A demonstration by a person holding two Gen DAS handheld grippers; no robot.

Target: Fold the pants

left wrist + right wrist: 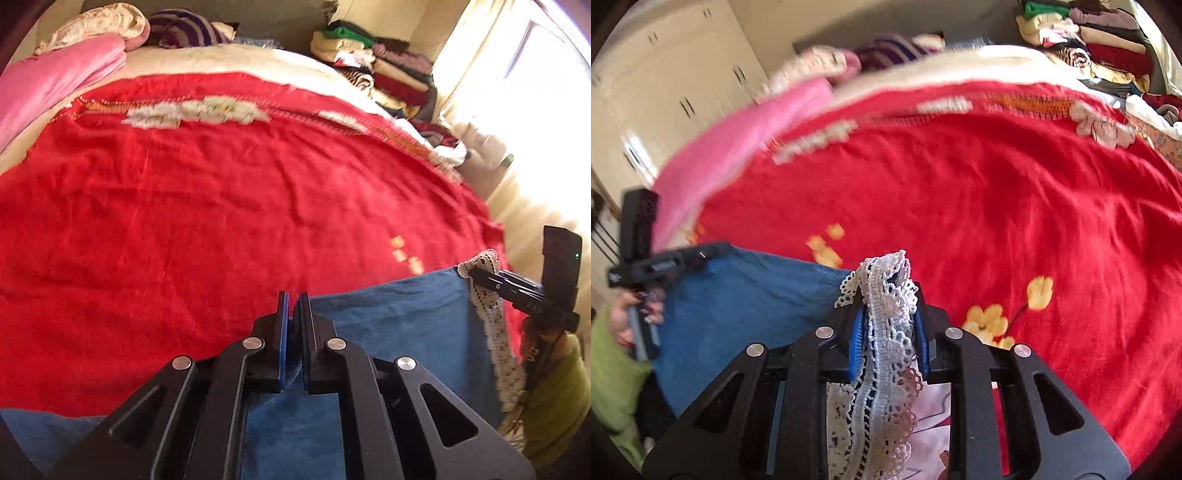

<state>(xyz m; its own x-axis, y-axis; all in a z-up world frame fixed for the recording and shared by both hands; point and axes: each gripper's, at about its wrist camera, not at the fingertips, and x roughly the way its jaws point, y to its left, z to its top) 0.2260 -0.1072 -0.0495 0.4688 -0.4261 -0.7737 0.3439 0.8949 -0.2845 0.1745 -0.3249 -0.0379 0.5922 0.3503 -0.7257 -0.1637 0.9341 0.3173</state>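
The blue pants (388, 332) are a soft, towel-like cloth with a white lace trim (886, 332) along one edge. They lie at the near edge of a bed, over a red blanket (221, 203) patterned with yellow and white flowers. The left claw (294, 325) is clenched on the top edge of the blue cloth, its pads pinching a thin fold. The right claw (888, 325) is grasping the bunched lace trim, which fills the gap between its blue pads. The cloth stretches between the two claws. Beyond the pants the red blanket spreads wide and mostly bare. A pink blanket (48, 85) lies along its far left side, and stacked clothes (388, 70) sit at the far right corner.
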